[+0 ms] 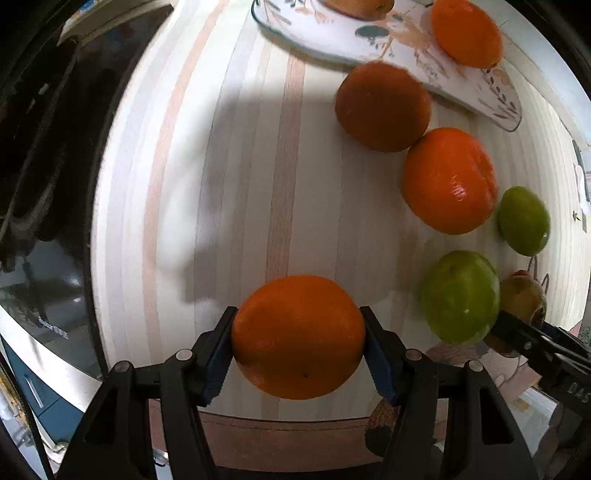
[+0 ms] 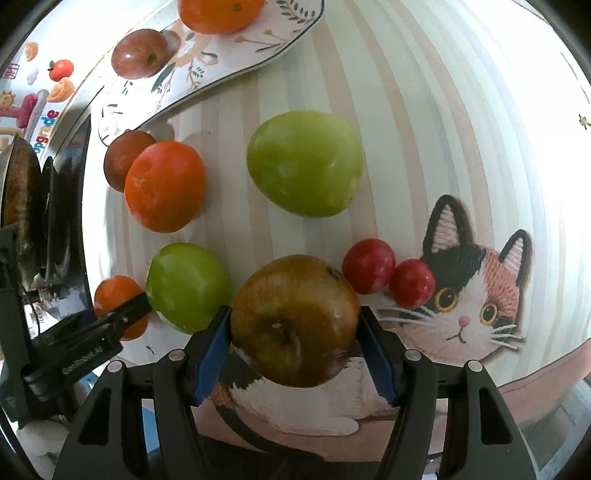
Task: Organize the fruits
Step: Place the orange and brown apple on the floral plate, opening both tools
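Observation:
My left gripper [image 1: 298, 341] is shut on an orange [image 1: 298, 336] just above the striped tablecloth [image 1: 229, 192]. My right gripper [image 2: 295, 332] is shut on a brown-green apple [image 2: 295, 319]. A floral plate [image 1: 413, 44] at the far end holds an orange [image 1: 465, 33]; in the right wrist view the plate [image 2: 207, 62] also holds a red apple [image 2: 139, 53]. Loose on the cloth lie two oranges [image 1: 448, 181] [image 1: 382, 107], two green fruits [image 2: 304, 162] [image 2: 186, 288] and two small red fruits [image 2: 368, 265] [image 2: 412, 283].
The table's left edge [image 1: 98, 206] drops to dark floor and furniture. A cat picture [image 2: 469, 295] is printed on the cloth at the near right. The left gripper's arm [image 2: 92, 332] shows at the right wrist view's left side.

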The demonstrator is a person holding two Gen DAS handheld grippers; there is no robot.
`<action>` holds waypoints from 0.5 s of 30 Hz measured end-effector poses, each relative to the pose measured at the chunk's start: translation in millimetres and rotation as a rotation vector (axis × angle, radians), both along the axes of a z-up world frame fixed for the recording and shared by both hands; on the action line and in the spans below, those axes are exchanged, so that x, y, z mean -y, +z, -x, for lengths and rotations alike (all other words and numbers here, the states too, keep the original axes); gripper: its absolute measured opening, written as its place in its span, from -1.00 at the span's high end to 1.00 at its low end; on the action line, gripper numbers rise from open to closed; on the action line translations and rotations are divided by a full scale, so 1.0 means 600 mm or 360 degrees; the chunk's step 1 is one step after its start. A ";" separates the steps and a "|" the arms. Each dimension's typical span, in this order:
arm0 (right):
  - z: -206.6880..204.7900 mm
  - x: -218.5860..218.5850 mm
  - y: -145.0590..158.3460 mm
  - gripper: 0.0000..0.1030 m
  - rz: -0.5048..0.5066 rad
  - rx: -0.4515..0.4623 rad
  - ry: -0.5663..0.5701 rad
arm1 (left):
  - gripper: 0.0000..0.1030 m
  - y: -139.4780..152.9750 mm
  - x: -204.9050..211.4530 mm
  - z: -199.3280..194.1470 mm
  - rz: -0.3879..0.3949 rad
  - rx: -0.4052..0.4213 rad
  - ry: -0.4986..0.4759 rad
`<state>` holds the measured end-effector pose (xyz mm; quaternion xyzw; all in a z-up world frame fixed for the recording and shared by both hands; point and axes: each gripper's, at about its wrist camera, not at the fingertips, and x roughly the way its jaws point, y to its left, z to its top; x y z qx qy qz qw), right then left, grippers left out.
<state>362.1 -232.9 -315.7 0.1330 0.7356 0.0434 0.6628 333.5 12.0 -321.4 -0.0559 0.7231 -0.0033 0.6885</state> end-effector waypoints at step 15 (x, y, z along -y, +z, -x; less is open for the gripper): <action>-0.157 -0.020 0.161 -0.33 -0.0112 0.0381 -0.0037 | -0.19 0.181 -0.032 -0.197 0.0105 0.0331 0.0066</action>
